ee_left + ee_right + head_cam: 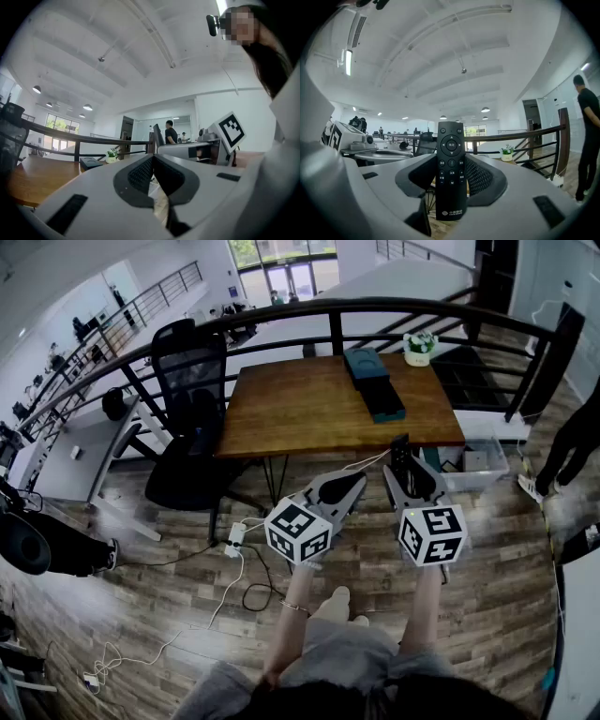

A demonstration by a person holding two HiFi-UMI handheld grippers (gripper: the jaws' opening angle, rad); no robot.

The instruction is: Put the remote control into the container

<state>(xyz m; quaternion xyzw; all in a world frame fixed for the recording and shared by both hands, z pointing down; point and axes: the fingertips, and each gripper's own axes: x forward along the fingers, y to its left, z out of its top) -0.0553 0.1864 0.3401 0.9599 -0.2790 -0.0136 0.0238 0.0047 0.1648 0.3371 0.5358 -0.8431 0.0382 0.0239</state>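
A black remote control (451, 173) stands upright between the jaws of my right gripper (451, 164), buttons facing the camera, and the pads press its sides. In the head view the remote (400, 450) sticks up from the right gripper (407, 467), just short of the wooden table's (300, 409) near edge. A dark teal box (366, 364) and a black tray-like container (382, 399) lie at the table's right side, well ahead of both grippers. My left gripper (359, 480) hangs beside the right one, with its jaws together and nothing in them (152, 159).
A black office chair (187, 409) stands at the table's left. A small potted plant (419, 348) sits at the far right corner, by the black railing (328, 307). A clear bin (473, 465) and cables (239, 559) lie on the floor. A person (572, 442) stands at the right.
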